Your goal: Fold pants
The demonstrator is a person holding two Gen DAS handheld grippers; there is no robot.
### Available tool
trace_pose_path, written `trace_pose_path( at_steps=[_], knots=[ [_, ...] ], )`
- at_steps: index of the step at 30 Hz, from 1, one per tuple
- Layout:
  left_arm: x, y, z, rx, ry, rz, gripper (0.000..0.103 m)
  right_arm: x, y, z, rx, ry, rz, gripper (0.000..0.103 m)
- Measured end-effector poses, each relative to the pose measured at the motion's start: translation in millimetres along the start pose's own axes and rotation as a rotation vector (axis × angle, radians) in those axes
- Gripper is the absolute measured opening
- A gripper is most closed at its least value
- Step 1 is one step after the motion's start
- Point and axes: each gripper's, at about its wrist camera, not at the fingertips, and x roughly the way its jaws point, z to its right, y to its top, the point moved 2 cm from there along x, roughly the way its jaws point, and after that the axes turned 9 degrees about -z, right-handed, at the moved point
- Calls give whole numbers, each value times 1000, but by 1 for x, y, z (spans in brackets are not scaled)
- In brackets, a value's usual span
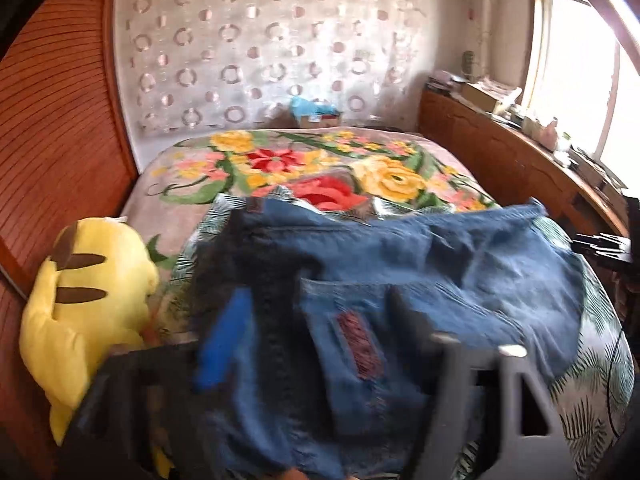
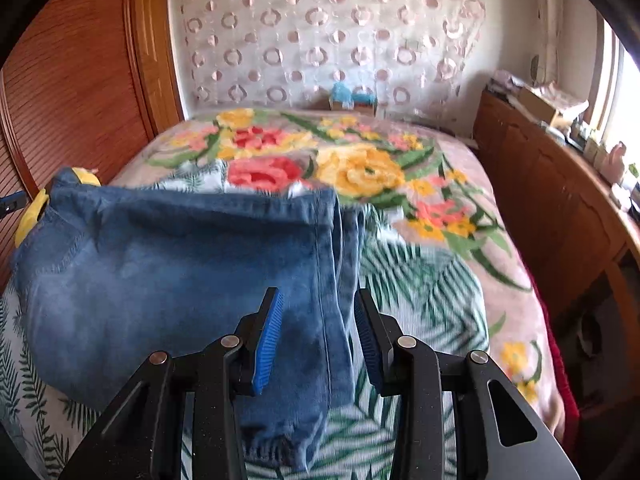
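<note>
We see the blue denim pants [image 2: 168,272] lying in a folded bundle on a leaf-print sheet [image 2: 420,304] at the near end of the bed [image 2: 516,320], with a floral blanket [image 2: 360,168] spread beyond them toward the patterned wall.

From the right wrist view, the right gripper [image 2: 316,332] has its blue-padded fingers [image 2: 268,344] parted on either side of a hanging edge of the pants. The denim runs between them, but there is a visible gap on each side, so we read them as not pinching the cloth.

From the left wrist view (which is quite blurred), the left gripper [image 1: 316,340] sits low over the pants [image 1: 420,264], and its fingers [image 1: 224,340] stand wide apart, released. The fabric lies under and between them, with a back pocket and a reddish patch [image 1: 356,340] showing.

A yellow plush toy [image 1: 84,308] rests just beside the pants at the bed's left edge, against the wooden panel [image 1: 56,128]. A wooden cabinet [image 2: 552,208] runs along the right, under the window.
</note>
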Motion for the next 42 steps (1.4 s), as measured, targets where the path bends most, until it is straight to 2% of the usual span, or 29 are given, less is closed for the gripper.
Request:
trace_pose_path(
  at_steps=[7, 14, 15, 16, 22, 25, 29, 31, 36, 38, 40, 42],
  knots=[
    [-5, -18, 31, 22, -46, -10, 81, 2, -6, 11, 56, 7, -65, 38],
    [-15, -35, 54, 44, -59, -12, 81, 3, -7, 11, 87, 90, -112, 38],
    [-15, -37, 55, 44, -51, -12, 81, 3, -8, 8, 76, 107, -116, 31],
    [-15, -40, 58, 49, -49, -12, 81, 2, -7, 5, 62, 102, -114, 14],
    [-19, -54, 65, 39, -24, 2, 81, -35, -12, -8, 31, 104, -17, 5],
    [-24, -58, 63, 29, 17, 44, 81, -49, -20, -15, 31, 127, -2, 5],
    [-33, -64, 55, 50, 128, 126, 81, -42, -34, -14, 29, 104, -37, 5],
    [-33, -63, 49, 53, 154, 120, 81, -36, -37, -12, 35, 66, -51, 5],
    [-32, -65, 30, 23, 151, 81, 81, -30, -36, -10, 71, 54, -57, 6],
    [-30, -66, 25, 21, 163, 64, 81, -26, -35, -11, 79, 31, -59, 12],
    [-29, -69, 18, 18, 167, 54, 81, -19, -31, -14, 88, 16, -67, 24],
    [-30, -70, 11, -1, 160, 47, 81, -19, -30, -15, 96, 10, -76, 32]
  ],
)
